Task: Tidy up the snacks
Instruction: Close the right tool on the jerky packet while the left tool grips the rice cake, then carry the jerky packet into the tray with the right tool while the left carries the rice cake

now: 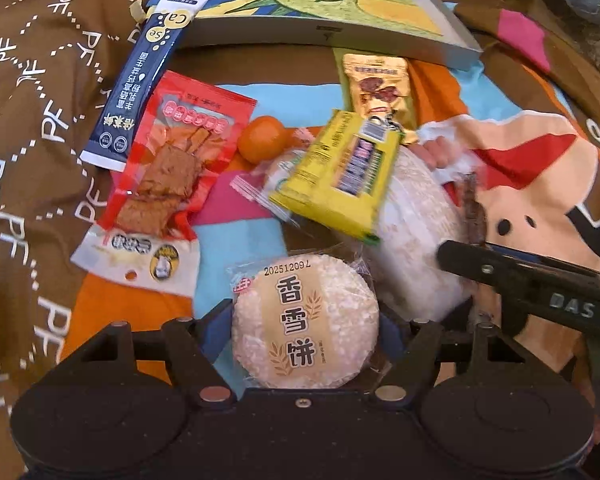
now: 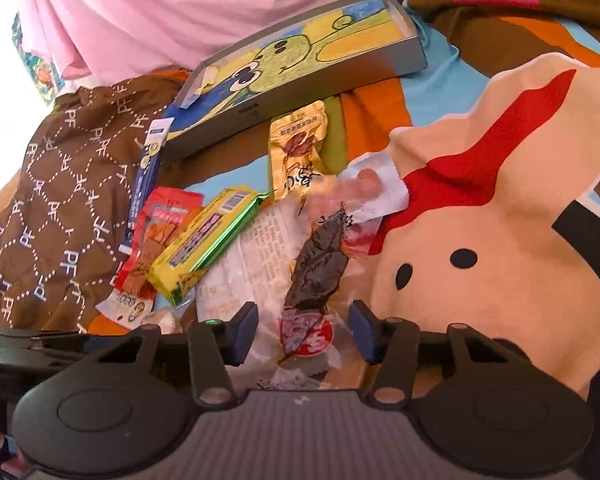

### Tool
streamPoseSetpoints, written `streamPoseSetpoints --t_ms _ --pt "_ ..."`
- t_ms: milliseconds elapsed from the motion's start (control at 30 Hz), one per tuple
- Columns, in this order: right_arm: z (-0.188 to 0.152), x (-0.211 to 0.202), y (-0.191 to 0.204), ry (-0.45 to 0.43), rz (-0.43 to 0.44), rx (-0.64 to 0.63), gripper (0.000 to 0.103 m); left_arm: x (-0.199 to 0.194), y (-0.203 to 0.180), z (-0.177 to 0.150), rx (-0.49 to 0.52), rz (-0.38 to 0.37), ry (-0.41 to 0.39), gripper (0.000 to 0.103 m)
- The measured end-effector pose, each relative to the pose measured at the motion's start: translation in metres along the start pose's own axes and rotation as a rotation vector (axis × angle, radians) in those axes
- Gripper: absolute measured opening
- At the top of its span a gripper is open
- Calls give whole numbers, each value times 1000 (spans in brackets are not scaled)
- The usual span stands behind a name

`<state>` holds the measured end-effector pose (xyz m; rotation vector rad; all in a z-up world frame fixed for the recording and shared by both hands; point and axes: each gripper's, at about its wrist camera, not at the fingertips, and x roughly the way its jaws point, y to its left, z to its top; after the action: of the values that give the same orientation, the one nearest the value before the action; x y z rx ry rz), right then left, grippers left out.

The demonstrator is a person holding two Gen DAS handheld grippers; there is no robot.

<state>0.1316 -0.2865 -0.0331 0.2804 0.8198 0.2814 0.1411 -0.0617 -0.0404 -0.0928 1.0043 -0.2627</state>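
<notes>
Left wrist view
Left gripper [image 1: 305, 344]: its jaws stand on either side of a round rice cracker [image 1: 305, 322] in clear wrap, at the near centre; whether the pads press the wrap I cannot tell.
Red tofu pack [image 1: 176, 168]: far left of the cracker, lying flat on the printed blanket [image 1: 540, 184].
Blue stick sachet [image 1: 144, 80]: left of the red pack, its far end leaning on the shallow box [image 1: 328, 36].
Mandarin [image 1: 262, 140]: just right of the red pack, partly behind the yellow packet [image 1: 340, 176].
Yellow packet: tilted, resting on a large white rice cake pack [image 1: 416, 232].
Gold pouch [image 1: 380, 88]: beyond the yellow packet, near the box's front wall.
Right gripper: one dark finger [image 1: 500, 272] reaches in from the right, at the rice cake pack's near edge.

Right wrist view
Right gripper [image 2: 303, 330]: jaws apart, a clear pack of dark dried meat [image 2: 320, 264] lying between them; the blue pads do not visibly touch it.
Yellow packet [image 2: 204, 252]: left of the meat pack, on the white rice cake pack [image 2: 252, 256].
Red tofu pack [image 2: 156, 240]: further left, beside the blue stick sachet [image 2: 146, 180].
Gold pouch [image 2: 300, 152]: beyond the meat pack.
Shallow box [image 2: 300, 80]: far centre, a cartoon drawing inside, no snacks in it.
Person: a pink garment [image 2: 200, 12] behind the box.
</notes>
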Motion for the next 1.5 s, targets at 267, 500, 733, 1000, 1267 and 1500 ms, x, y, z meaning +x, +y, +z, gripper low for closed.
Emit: streamPoseSetpoints --t_ms 267,500,733,1000,1267,1500 --pt "-9 -14 14 -18 -34 -87 53 -14 -7 -14 -62 18 -1 74" --pt "-19 -25 38 -73 -81 -276 53 -22 -12 -19 -69 55 -25 74" --pt "-32 -31 64 -165 -168 -492 53 -32 -10 -25 -96 110 -66 74" --pt "-22 -44 58 -251 -190 -472 54 -56 -11 -10 -77 131 -188 74" --pt "-5 -59 62 -327 -158 -448 54 -71 -6 35 -58 35 -268 74" --pt "29 -66 65 -398 -172 -442 54 -76 3 93 -46 62 -340 74"
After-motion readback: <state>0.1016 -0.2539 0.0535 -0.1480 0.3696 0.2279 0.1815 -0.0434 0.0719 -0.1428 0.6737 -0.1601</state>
